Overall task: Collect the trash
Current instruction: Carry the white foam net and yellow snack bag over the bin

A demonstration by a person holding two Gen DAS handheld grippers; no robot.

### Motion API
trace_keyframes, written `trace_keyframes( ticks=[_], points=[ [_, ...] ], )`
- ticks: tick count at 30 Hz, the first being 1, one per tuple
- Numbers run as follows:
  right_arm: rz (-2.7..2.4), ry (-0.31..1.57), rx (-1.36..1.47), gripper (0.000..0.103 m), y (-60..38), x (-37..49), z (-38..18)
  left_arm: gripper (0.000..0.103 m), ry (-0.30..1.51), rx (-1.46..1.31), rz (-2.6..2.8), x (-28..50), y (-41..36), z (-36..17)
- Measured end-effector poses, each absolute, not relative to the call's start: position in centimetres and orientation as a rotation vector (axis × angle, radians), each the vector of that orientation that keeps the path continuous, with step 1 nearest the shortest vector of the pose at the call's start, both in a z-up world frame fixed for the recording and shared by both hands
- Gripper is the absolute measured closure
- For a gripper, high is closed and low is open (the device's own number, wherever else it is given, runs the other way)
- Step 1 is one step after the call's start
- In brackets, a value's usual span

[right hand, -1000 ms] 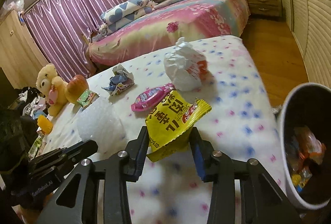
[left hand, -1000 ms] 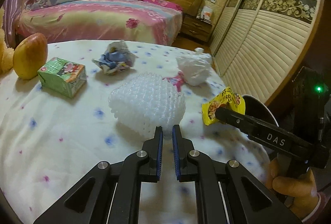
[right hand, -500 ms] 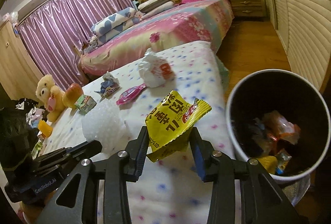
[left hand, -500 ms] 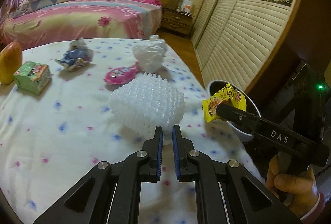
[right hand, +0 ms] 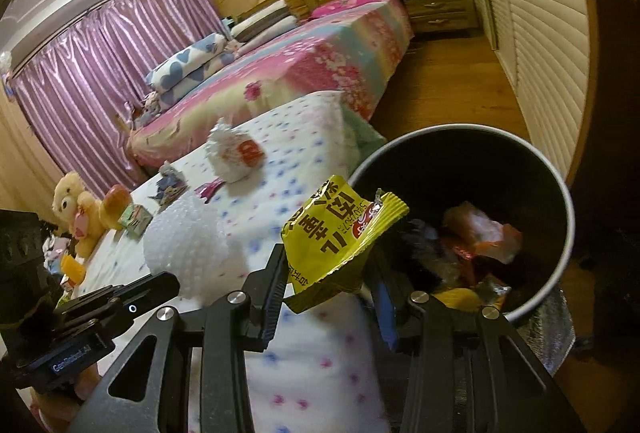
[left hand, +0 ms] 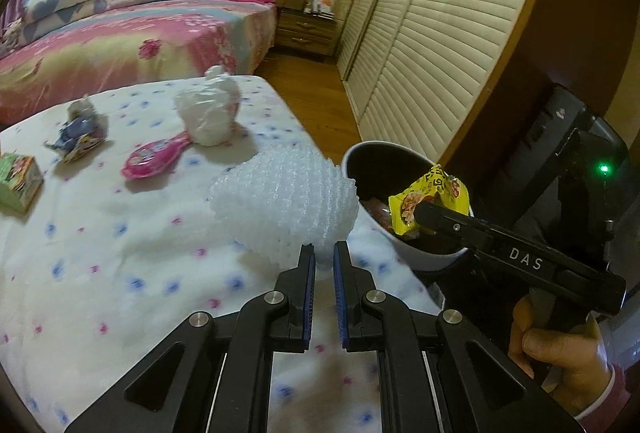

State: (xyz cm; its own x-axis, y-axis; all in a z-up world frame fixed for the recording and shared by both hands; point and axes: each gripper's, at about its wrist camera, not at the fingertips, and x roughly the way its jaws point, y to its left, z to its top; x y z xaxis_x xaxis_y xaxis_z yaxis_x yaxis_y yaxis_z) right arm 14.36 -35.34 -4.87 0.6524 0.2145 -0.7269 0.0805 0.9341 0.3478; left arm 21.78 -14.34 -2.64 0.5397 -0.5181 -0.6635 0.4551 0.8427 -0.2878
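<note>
While the yellow snack wrapper (right hand: 340, 233) hangs over the rim of the black trash bin (right hand: 560, 189), the white foam net (left hand: 286, 201) waits beside it.

Pinched tight in the right gripper (right hand: 332, 297), the wrapper sits at about 9 o'clock on the bin's mouth, with old wrappers deep inside. The left gripper (left hand: 323, 265) squeezes the foam net's bottom edge, holding it up over the dotted white cloth (left hand: 100, 265). At 10 o'clock from the foam net lie a pink wrapper (left hand: 154, 157), a white plastic bag (left hand: 210, 113), a crumpled blue wrapper (left hand: 78, 133) and a green juice box (left hand: 18, 181).
</note>
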Motion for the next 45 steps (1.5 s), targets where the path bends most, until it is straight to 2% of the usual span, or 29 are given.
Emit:
trace_keyframes(
  ticks=[45],
  points=[
    [-0.076, 0.901, 0.431, 0.062, -44.3, 16.3, -6.8, 0.095, 0.882, 0.056, -0.681, 28.1, -27.2, -5.0]
  ],
)
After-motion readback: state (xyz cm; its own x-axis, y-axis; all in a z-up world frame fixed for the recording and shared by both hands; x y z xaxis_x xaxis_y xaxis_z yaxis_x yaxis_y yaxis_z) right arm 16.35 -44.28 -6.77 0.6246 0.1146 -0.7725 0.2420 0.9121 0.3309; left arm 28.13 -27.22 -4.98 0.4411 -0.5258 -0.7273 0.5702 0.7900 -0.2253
